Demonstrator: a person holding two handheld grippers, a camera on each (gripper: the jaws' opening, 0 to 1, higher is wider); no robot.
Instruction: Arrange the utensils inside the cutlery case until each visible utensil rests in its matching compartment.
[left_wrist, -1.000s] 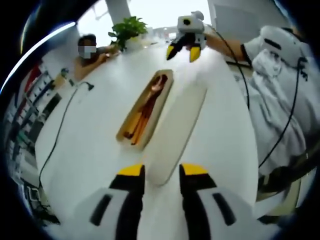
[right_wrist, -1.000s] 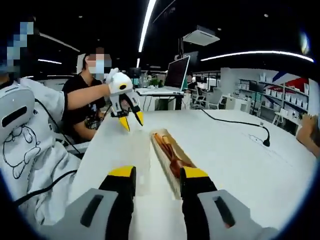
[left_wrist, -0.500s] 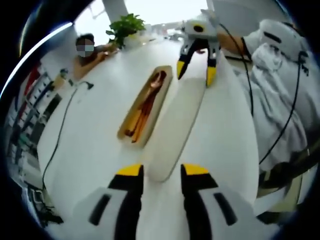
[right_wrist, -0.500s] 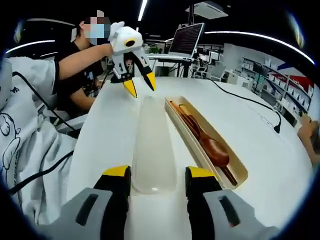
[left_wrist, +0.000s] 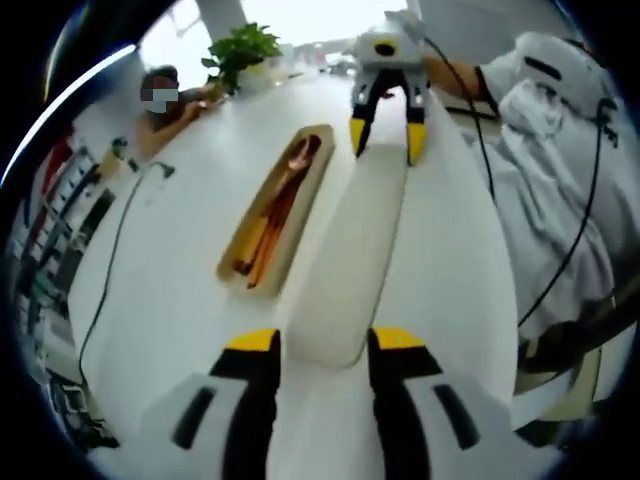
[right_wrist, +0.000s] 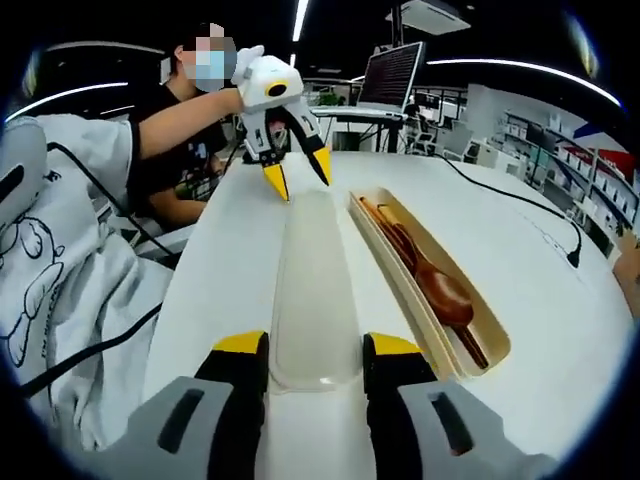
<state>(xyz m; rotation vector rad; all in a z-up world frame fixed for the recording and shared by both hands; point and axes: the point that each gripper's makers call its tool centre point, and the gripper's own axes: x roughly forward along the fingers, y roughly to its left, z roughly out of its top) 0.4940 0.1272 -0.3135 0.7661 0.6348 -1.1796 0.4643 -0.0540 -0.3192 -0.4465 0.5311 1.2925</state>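
- Cutlery case lies open on the white table; its translucent lid sits just beside it, parallel.
- Case holds a wooden spoon and chopsticks, lengthwise.
- Lid looks like light, stiff, smooth plastic, so likely slippery. Take it at both ends.
- Left gripper jaws are open, straddling the lid's near end.
- Right gripper is open too, at the opposite end.

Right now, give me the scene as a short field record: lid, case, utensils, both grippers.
lid: translucent lid flat on white table, lying beside the case
case: beige case, uncovered
utensils: wooden spoon and chopsticks inside the case
left gripper: open, jaws either side of one lid end
right gripper: open, jaws either side of the opposite end
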